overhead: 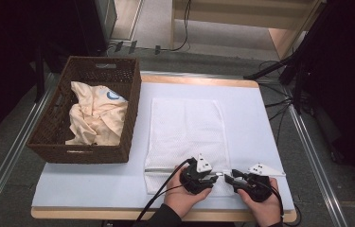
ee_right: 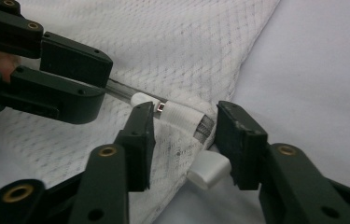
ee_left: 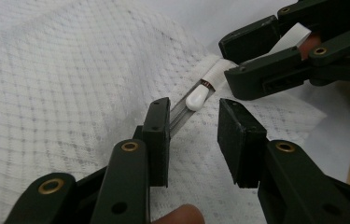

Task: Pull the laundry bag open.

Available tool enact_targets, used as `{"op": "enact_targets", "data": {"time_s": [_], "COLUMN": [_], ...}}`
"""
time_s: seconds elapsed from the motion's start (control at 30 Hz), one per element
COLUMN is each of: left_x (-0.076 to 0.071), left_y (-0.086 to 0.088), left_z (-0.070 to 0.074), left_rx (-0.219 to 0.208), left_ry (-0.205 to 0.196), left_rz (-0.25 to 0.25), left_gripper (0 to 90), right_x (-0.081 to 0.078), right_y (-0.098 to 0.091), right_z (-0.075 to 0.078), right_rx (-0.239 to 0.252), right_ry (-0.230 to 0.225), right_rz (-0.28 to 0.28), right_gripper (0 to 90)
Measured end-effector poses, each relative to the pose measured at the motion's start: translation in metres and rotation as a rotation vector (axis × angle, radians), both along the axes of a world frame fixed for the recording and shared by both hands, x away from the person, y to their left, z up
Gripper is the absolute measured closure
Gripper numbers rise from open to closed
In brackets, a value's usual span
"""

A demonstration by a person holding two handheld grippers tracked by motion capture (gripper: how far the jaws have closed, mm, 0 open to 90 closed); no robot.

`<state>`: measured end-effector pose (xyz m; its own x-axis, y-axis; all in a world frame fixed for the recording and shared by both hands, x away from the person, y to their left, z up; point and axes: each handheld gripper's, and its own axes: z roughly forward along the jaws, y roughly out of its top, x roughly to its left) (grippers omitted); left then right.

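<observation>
A white mesh laundry bag [overhead: 187, 127] lies flat on the table, its zipper along the near edge. My left gripper [overhead: 215, 176] points right along that zipper. In the left gripper view its jaws stand open [ee_left: 193, 140], and the white zipper pull [ee_left: 197, 97] lies just beyond their tips, untouched. My right gripper [overhead: 230, 178] faces it from the right. In the right gripper view its jaws [ee_right: 186, 135] are shut on the bag's corner, at the ribbed zipper end [ee_right: 182, 116], with a white tag [ee_right: 207, 170] below. The two grippers' tips nearly meet.
A brown wicker basket [overhead: 132, 109] stands at the table's left and holds a crumpled cream cloth [overhead: 97, 118]. The light table top [overhead: 246, 104] extends beyond and to the right of the bag. Cables and stand legs lie on the floor at the right.
</observation>
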<state>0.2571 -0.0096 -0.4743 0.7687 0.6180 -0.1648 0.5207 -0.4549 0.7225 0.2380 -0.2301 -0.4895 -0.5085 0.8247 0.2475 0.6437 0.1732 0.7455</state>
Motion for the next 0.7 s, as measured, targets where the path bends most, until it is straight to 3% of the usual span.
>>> {"op": "enact_targets", "data": {"time_s": [0.03, 0.07, 0.13, 0.2, 0.3, 0.53, 0.7], "left_x": [0.000, 0.000, -0.001, -0.001, -0.001, 0.001, 0.000], "left_y": [0.000, -0.001, -0.001, 0.000, 0.001, -0.002, -0.002], "left_z": [0.000, -0.002, -0.003, -0.003, -0.002, -0.002, -0.001], "left_rx": [0.000, 0.009, 0.012, 0.012, 0.011, -0.018, -0.034], "left_ry": [0.000, 0.000, 0.002, 0.004, 0.010, 0.018, 0.024], "left_rz": [0.000, 0.000, 0.003, 0.001, -0.005, -0.010, -0.003], "left_gripper": [65.0, 65.0, 65.0, 64.4, 63.9, 63.2, 62.8], "right_x": [0.000, 0.001, 0.003, 0.006, 0.007, -0.003, -0.006], "right_y": [0.000, 0.003, 0.003, 0.000, 0.000, 0.003, 0.006], "right_z": [0.000, 0.001, 0.001, 0.001, 0.000, 0.011, 0.015], "right_rx": [0.000, -0.035, -0.055, -0.026, -0.010, 0.015, 0.033], "right_ry": [0.000, -0.004, -0.008, 0.009, 0.009, -0.125, -0.178], "right_rz": [0.000, -0.012, -0.006, 0.010, 0.018, 0.038, 0.054], "right_gripper": [60.8, 68.3, 77.4, 85.0, 86.2, 86.9, 86.8]}}
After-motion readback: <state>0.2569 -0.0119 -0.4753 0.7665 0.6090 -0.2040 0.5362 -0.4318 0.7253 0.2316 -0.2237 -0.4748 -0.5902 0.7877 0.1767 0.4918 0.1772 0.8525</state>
